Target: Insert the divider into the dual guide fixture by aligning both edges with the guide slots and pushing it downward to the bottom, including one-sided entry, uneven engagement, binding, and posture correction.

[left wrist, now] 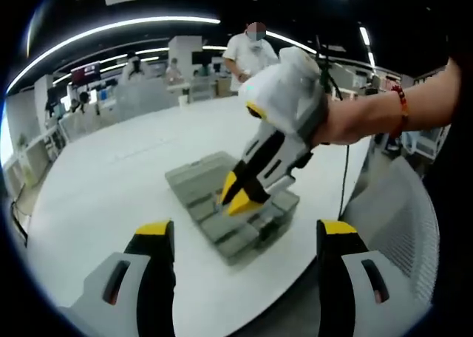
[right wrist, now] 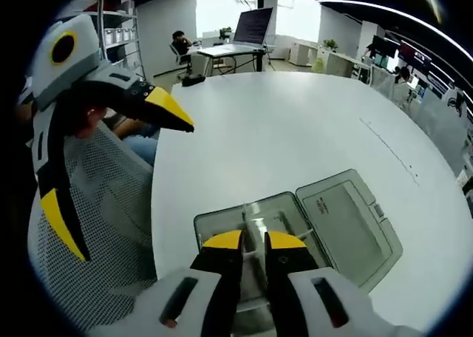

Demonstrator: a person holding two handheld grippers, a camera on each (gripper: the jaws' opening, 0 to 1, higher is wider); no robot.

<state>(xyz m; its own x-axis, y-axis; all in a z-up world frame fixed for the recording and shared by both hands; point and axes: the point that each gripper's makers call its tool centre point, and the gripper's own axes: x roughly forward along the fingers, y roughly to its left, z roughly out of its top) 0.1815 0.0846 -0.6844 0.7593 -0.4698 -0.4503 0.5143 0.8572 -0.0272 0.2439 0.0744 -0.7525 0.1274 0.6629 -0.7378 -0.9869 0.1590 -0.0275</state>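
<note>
Open-plan office behind, a white table (right wrist: 295, 130) carries the grey lidded fixture (right wrist: 295, 226), where the right gripper (right wrist: 253, 242), jaws nearly together, pinches a thin divider (right wrist: 253, 230) apparently only partly seated, while the left gripper (left wrist: 244, 230) hovers spread and empty.

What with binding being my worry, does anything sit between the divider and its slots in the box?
Nothing visible does. The right gripper holds the thin divider directly over the open box, its lid folded aside. The left gripper hangs open, apart from the box. The slots are too small to judge.
</note>
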